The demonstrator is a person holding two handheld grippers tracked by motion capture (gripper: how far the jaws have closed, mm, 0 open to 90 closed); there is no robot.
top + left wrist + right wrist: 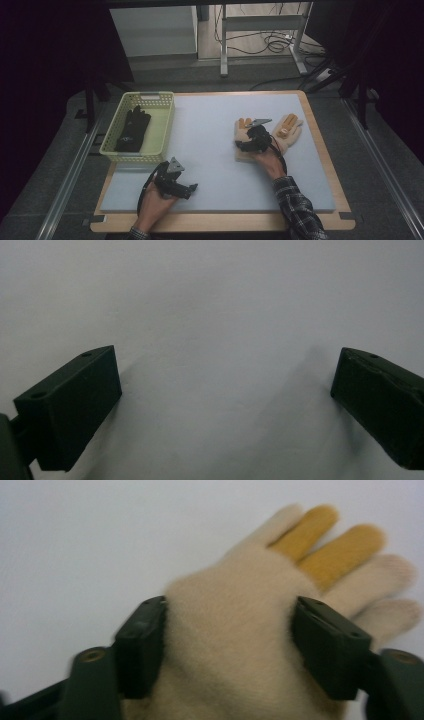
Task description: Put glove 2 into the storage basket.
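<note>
Right hand-held gripper [227, 645] closing in on a cream glove [240, 645] to move it to the basket [113, 150].

Step in hand, as I judge it: the pick-up. The right gripper sits over a cream glove with orange fingers near the worktop's [210, 165] right edge, its jaws astride the palm, touching the fleece on both sides but not visibly pinching it. A second cream glove [290, 129] lies just beside it. The left hand-held gripper [225, 405] rests near the front left corner, jaws wide apart over bare worktop, holding nothing. The yellow basket at the left edge holds a black glove [133, 129]. The next move probably calls for a firm squeeze, then a lift and carry across.
</note>
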